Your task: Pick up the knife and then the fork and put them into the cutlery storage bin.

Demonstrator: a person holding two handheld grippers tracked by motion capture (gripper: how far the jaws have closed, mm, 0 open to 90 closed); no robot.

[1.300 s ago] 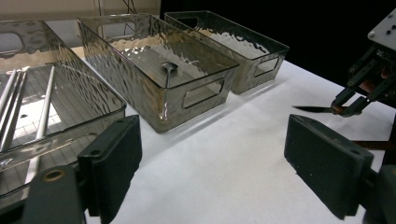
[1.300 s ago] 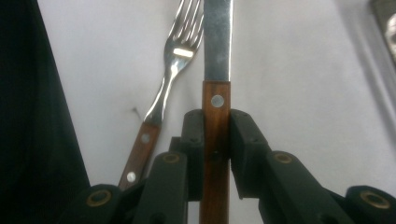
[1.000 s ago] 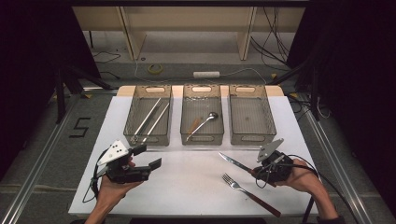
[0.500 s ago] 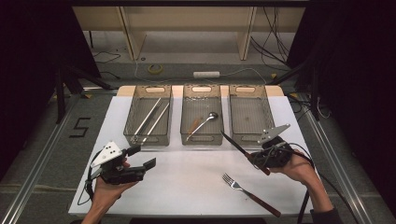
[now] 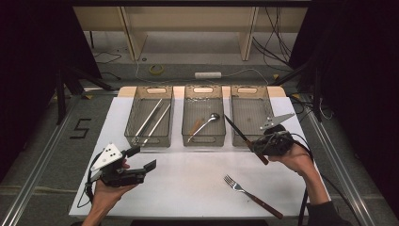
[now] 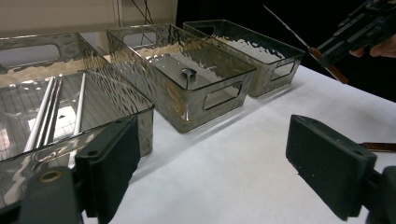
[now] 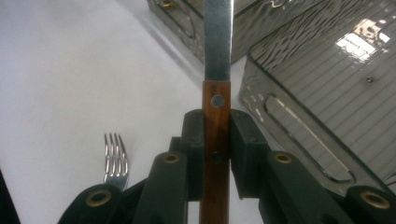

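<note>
Since the earlier frame your right gripper (image 5: 263, 146) has lifted the knife (image 5: 237, 133) off the worktop (image 5: 188, 188), fingers clamped on its wooden handle; keep it level and lower it lengthwise into the empty right bin (image 5: 251, 115).

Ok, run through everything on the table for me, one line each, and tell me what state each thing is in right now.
Knife: lifted, clamped by its wooden handle.
Right gripper: shut on the knife.
Left gripper: open, holding nothing.
Fork: flat on the table.
Left bin: holds long metal rods.
Middle bin: holds a spoon.
Right bin: nothing in it.
</note>
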